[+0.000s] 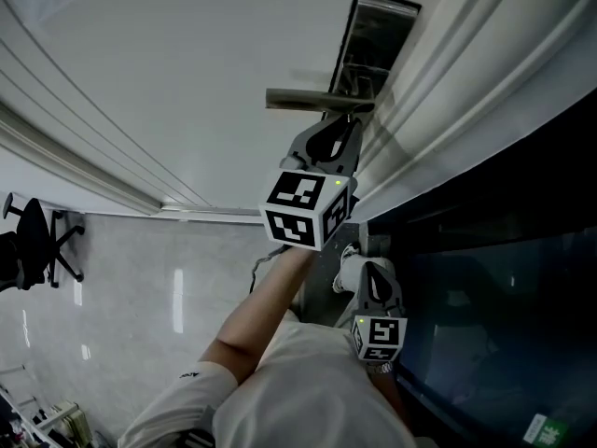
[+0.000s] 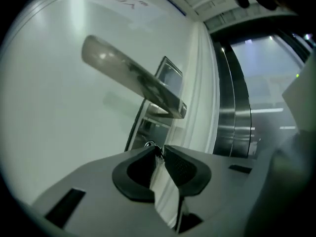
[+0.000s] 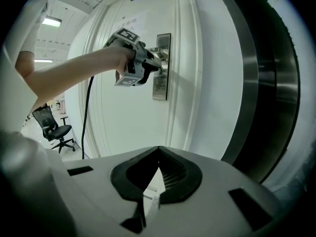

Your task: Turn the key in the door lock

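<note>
The left gripper [image 2: 160,149] has its jaws pinched nearly together on the head of the key [image 2: 158,153], a small dark piece caught right at the pad tips, with a ring [image 2: 148,144] showing just beside it. The key sits in the lock plate [image 2: 159,100], directly below the lever handle [image 2: 131,75] and close to the door's latch edge. Judged from the gripper views, the key's long axis runs straight into the white door [image 2: 59,122], in line with the way this gripper points, so the turn should be a roll of the wrist about that line, not a sideways pull. The handle overhead leaves little room; a tilted roll could bind the key or slip the pads. The right gripper [image 3: 158,149] hangs well apart, low and back from the door, jaws together on nothing.
</note>
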Tool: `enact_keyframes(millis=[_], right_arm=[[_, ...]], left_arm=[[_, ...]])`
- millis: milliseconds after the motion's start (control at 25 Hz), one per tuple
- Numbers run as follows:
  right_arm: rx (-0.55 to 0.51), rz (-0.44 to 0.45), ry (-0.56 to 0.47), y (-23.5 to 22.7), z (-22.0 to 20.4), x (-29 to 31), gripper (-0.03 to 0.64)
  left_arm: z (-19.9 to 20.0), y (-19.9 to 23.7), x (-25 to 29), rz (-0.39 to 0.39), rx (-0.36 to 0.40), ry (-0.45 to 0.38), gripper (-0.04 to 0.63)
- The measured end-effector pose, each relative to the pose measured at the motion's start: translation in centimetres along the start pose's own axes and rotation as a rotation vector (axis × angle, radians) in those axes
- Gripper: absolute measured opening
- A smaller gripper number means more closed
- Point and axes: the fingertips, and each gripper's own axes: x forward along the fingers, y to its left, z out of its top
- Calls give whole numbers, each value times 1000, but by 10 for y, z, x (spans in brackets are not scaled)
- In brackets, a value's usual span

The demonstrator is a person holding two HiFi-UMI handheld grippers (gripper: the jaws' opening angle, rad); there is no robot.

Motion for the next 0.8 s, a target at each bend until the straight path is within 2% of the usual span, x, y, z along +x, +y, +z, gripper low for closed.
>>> enact_keyframes(millis=[200, 560, 800], right_arm=[[-2, 3, -1, 1, -1, -3, 3], [9, 7, 5, 2, -8, -9, 3], [12, 10, 5, 5, -12, -13, 3]], left_arm=[[2, -3, 0, 50, 196, 34, 65], [-6, -13, 6, 98, 649, 154, 54], [-11, -17, 6, 70, 962, 252, 55]])
